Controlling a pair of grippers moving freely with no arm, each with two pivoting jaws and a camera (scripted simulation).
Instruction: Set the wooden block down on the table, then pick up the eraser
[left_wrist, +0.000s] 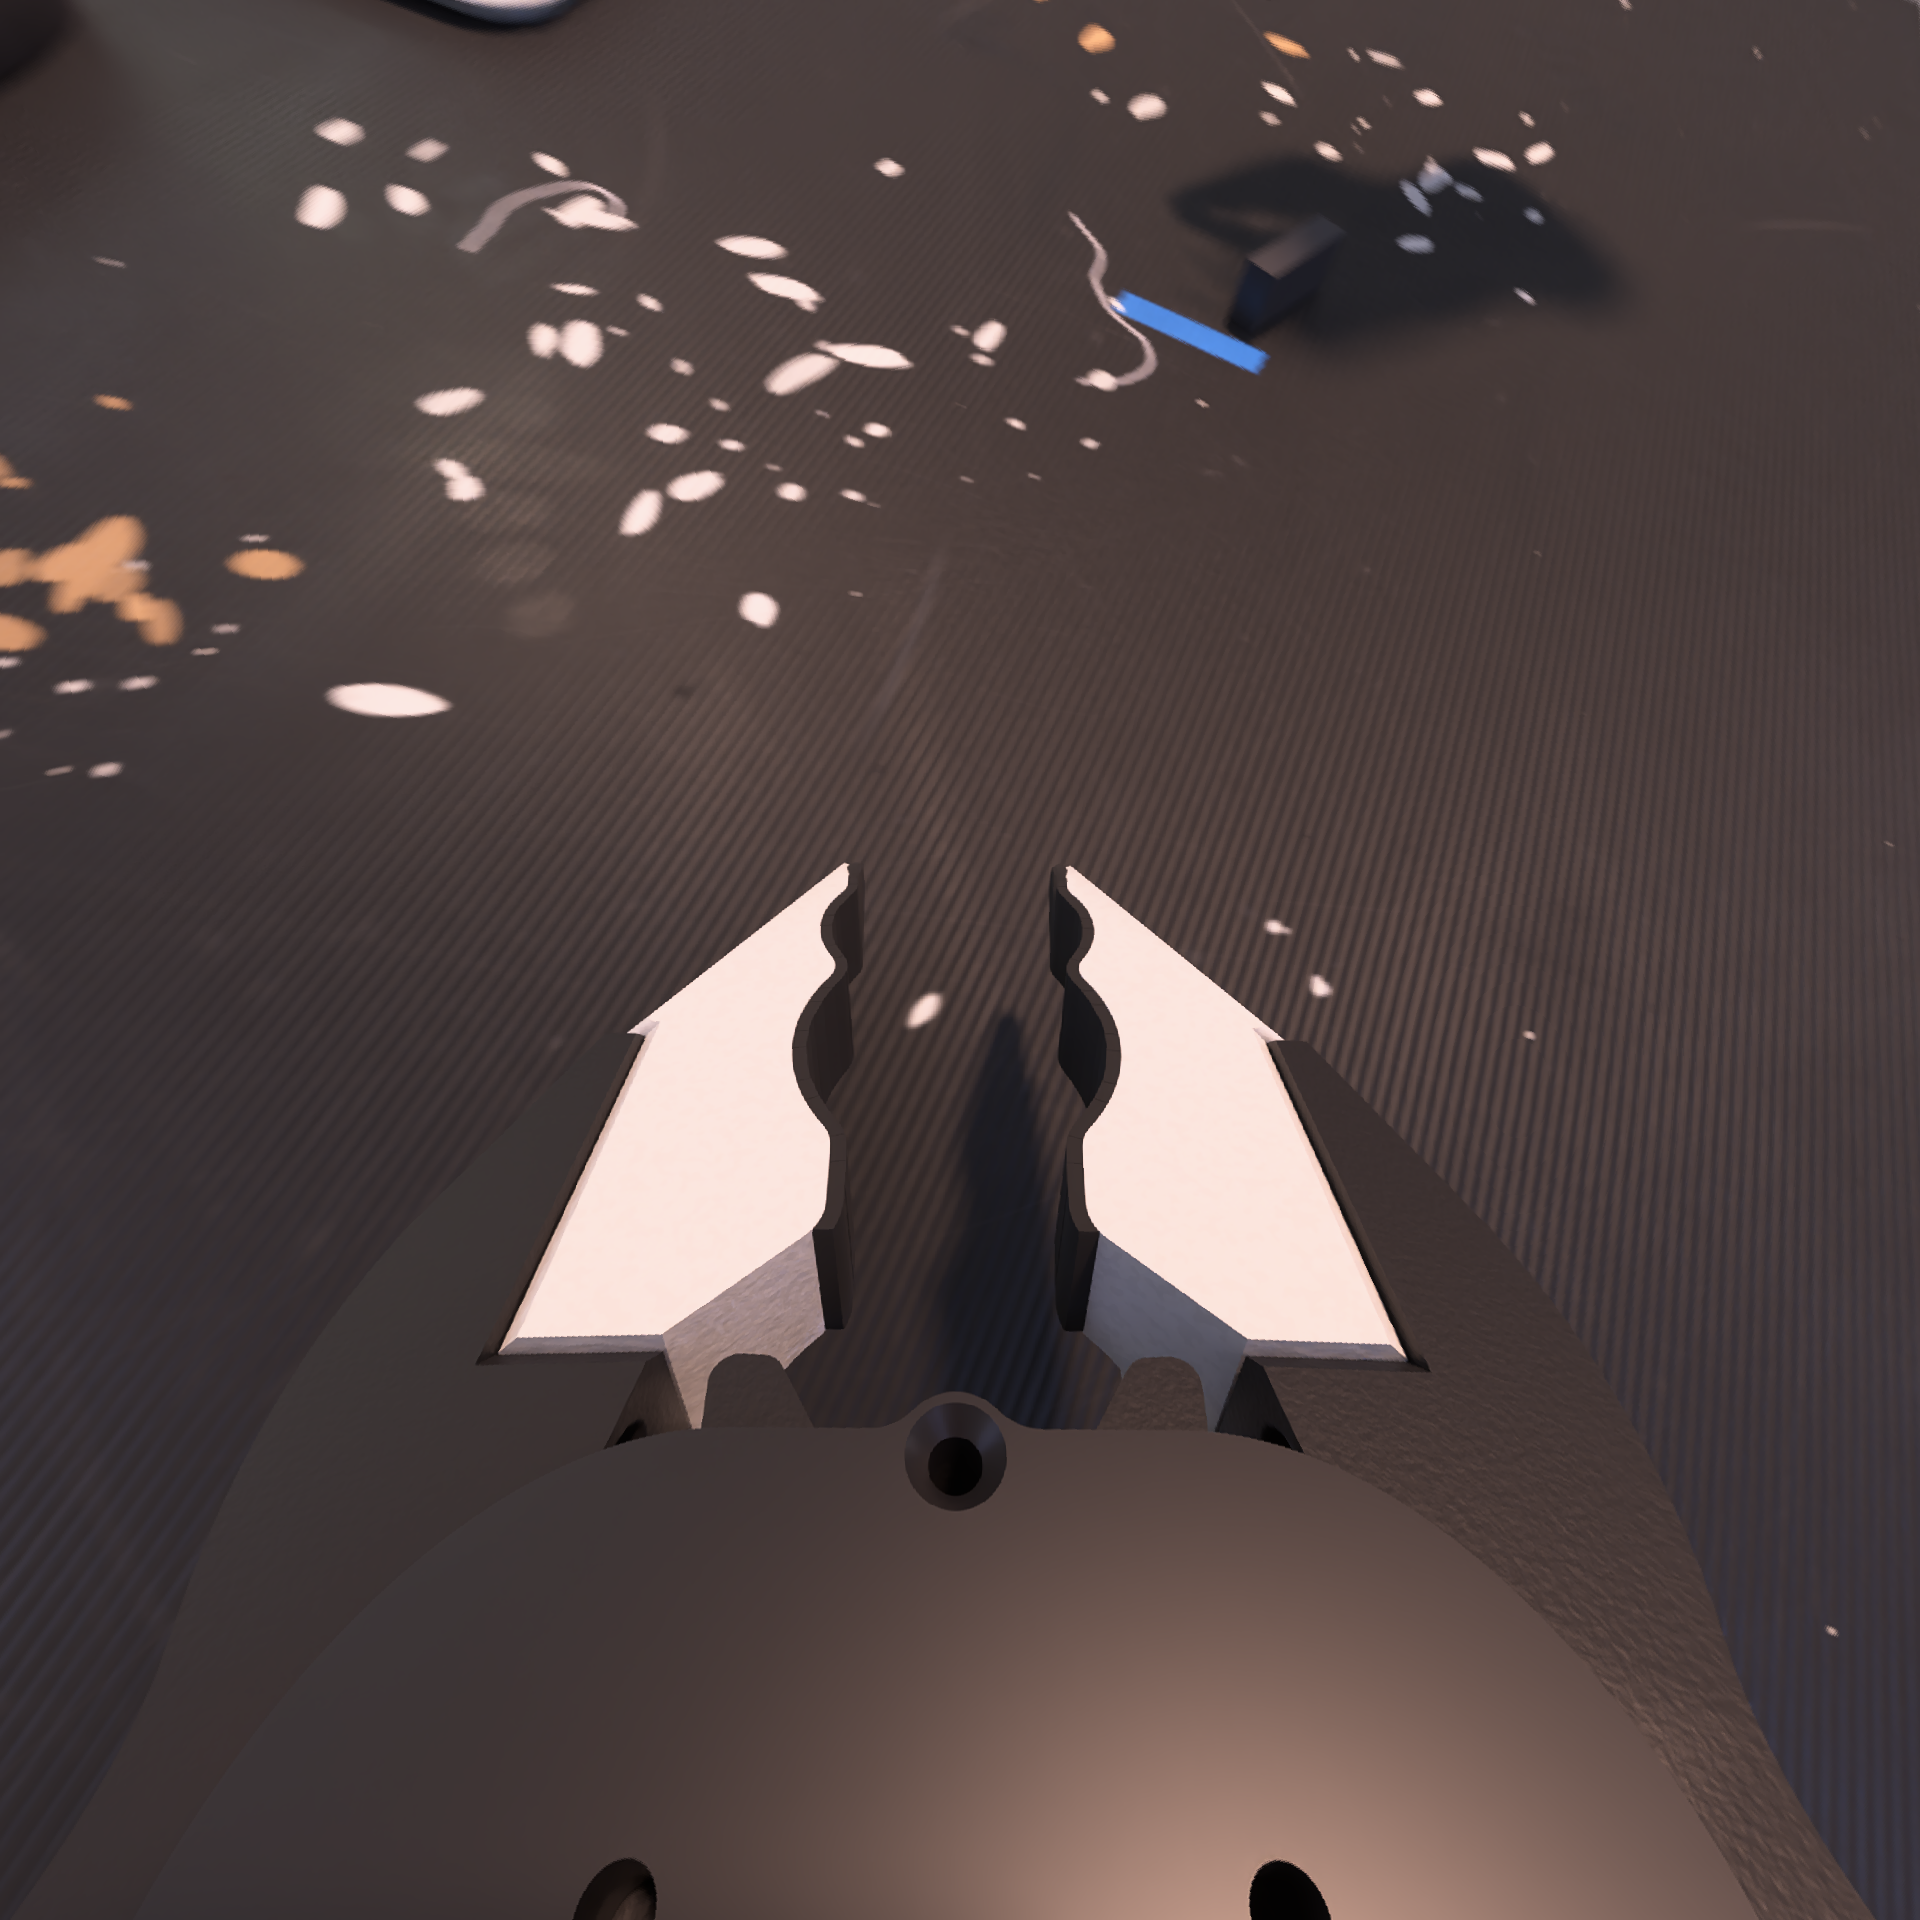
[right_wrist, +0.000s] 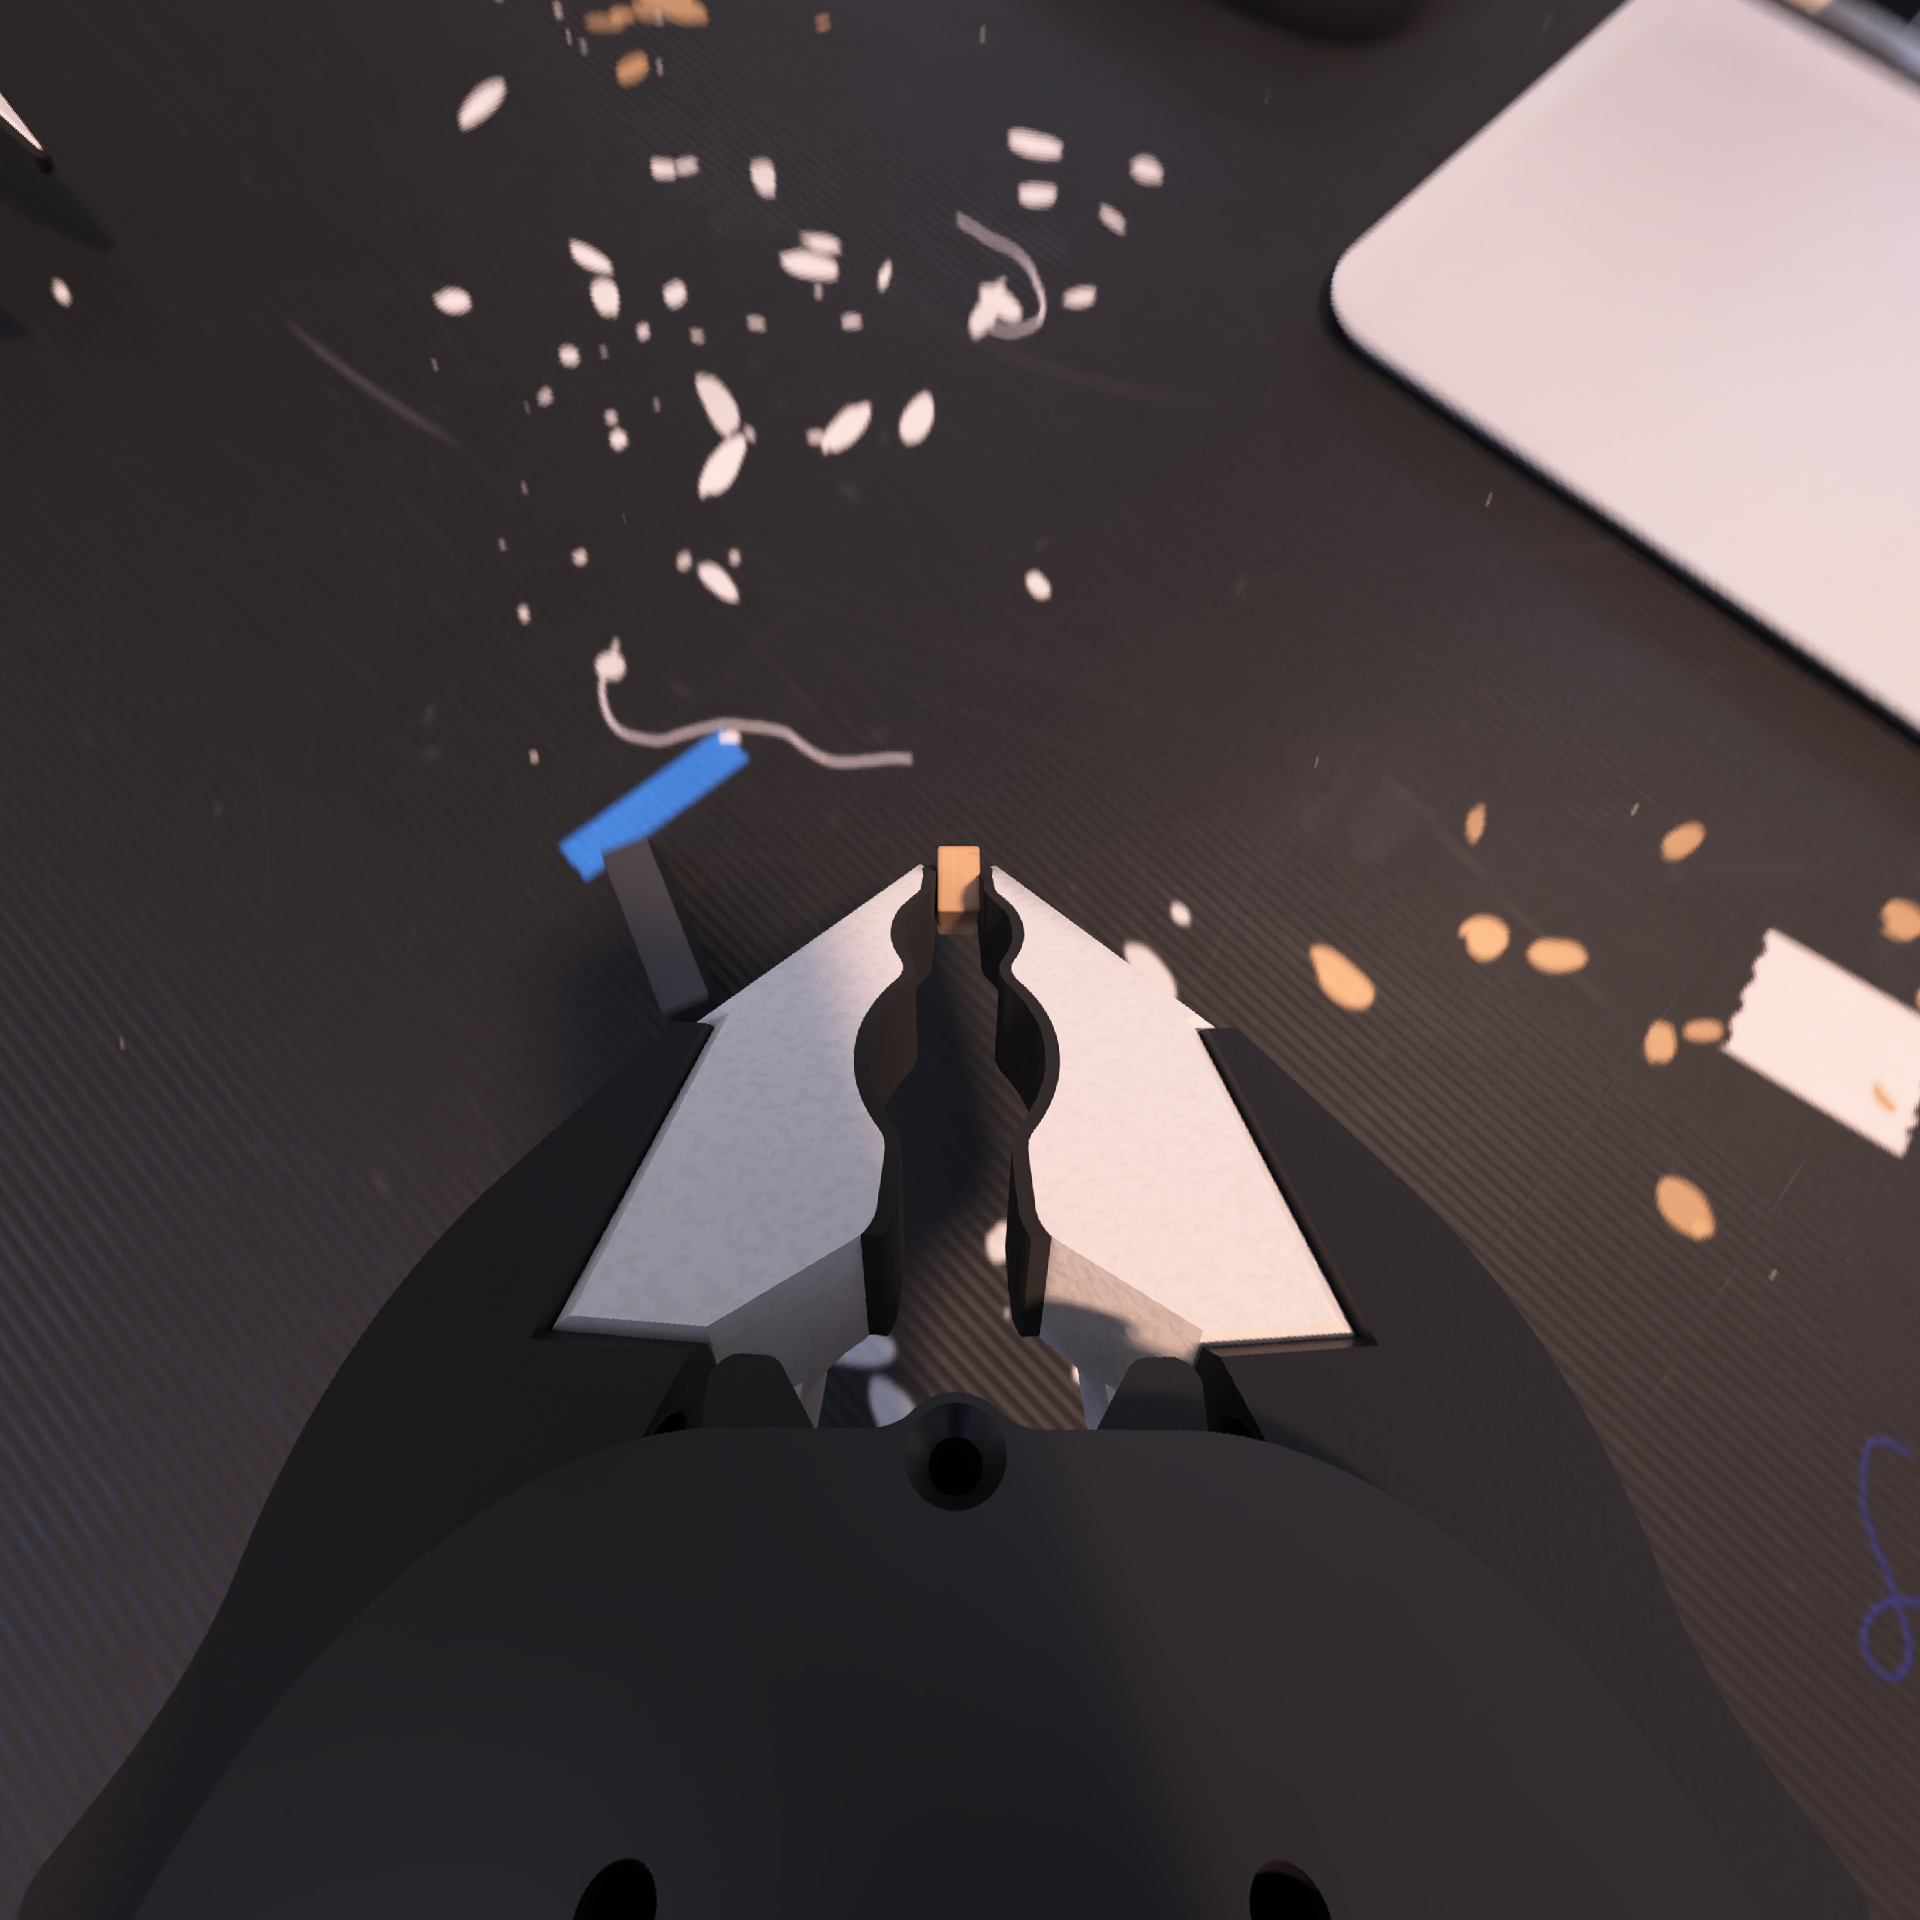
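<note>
In the right wrist view my right gripper (right_wrist: 957, 871) is shut on a small wooden block (right_wrist: 958, 896), pinched between the fingertips above the dark table (right_wrist: 1247, 644). The eraser (right_wrist: 649, 925), a dark slab, lies just left of the right gripper's left finger, one end touching a blue strip (right_wrist: 655, 805). In the left wrist view my left gripper (left_wrist: 956, 878) is open and empty over the table (left_wrist: 1455, 727). The eraser (left_wrist: 1283, 275) shows far ahead to the right, beside the blue strip (left_wrist: 1190, 330), in a dark shadow.
A white pad (right_wrist: 1662, 343) lies at the far right, and a torn white paper piece (right_wrist: 1829, 1039) sits at the right edge. White and orange paint flecks cover the table. A fingertip of the left gripper (right_wrist: 21, 135) shows at the top left.
</note>
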